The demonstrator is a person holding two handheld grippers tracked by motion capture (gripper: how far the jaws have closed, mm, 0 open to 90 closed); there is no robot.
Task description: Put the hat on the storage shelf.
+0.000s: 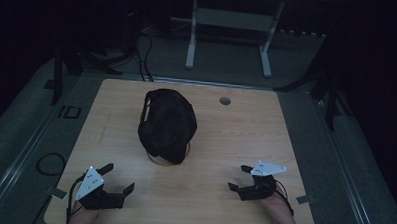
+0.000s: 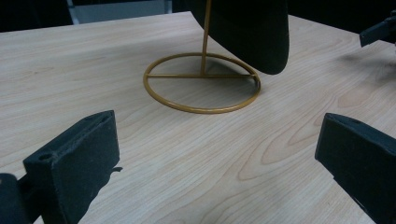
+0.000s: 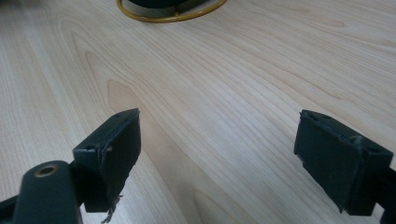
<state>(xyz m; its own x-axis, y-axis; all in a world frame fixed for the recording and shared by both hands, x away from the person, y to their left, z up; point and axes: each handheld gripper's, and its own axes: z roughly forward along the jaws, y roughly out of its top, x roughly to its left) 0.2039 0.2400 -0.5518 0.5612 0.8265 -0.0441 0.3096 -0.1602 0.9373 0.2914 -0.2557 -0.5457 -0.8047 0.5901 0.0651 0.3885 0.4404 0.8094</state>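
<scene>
Table (image 1: 245, 143): pale wood-grain top, rounded corners, small round grommet (image 1: 225, 100) near far edge. Grain lines plain in both gripper views.

Hat (image 1: 167, 125): black, soft matte fabric, rounded lumpy crown, sits on stand at table centre, slightly left. In left gripper view its brim (image 2: 252, 32) hangs as a smooth dark curve over the ring.

Stand (image 2: 201, 81): thin gold metal wire, flat circular base ring with a crossbar and a straight upright rod going up into the hat. Ring rests flat on table; its near arc peeks out under the hat in high view (image 1: 162, 162).

Left gripper (image 1: 118, 178): near left corner, black blocky jaws spread wide, released, holding nothing. Grey three-cornered plate on top. Well apart from hat.

Right gripper (image 1: 239, 177): near right corner, jaws spread too, released, nothing between them. Pads (image 3: 114, 154) rubbery, matte, edges frayed. Well apart from stand.
</scene>
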